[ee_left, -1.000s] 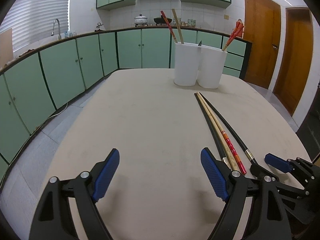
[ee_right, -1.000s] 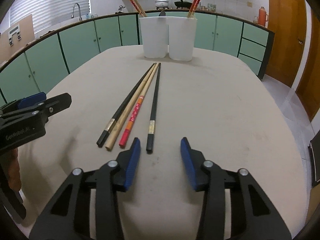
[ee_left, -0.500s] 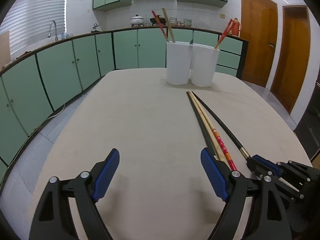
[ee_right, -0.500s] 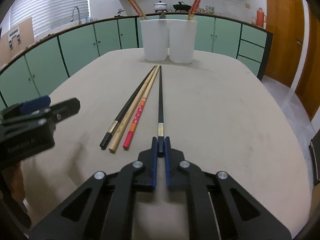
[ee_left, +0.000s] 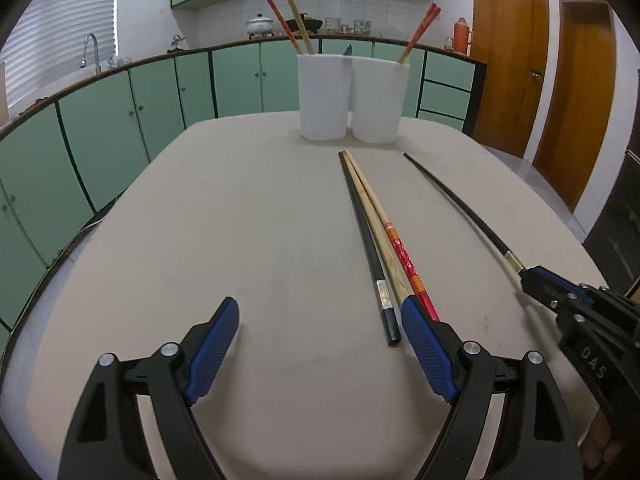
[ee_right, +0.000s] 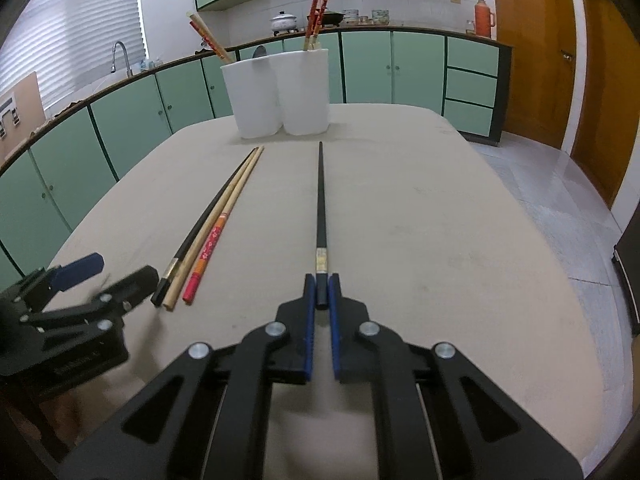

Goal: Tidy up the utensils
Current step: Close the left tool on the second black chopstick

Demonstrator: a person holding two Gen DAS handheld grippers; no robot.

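Chopstick, black with a pale metallic band near its butt, is pinched at its near end by the right tongs, whose blue pads press together on it. It points away toward the two white holders at the far end of the beige surface, its tip stopping short of them. In the left wrist view the same chopstick runs diagonally on the right, apart from the other three.

Three loose chopsticks lie side by side to its left: a second black one with a metallic band, a plain pale wooden one, and a red-and-orange patterned one. Their butt ends sit nearest the camera, just beside the right pad of the left tongs, which stand spread wide with nothing between the pads.

Step in hand, by judgement: one black chopstick has been picked out of the group for sorting. The next move calls for lifting it, tipping it upright, and lowering it into a holder; which holder suits it cannot be told. A grip so near the butt may let the long shaft swing.

Holders stand touching; the left one carries a red and a pale stick, the right one red sticks. Green cabinets and wooden doors lie beyond.
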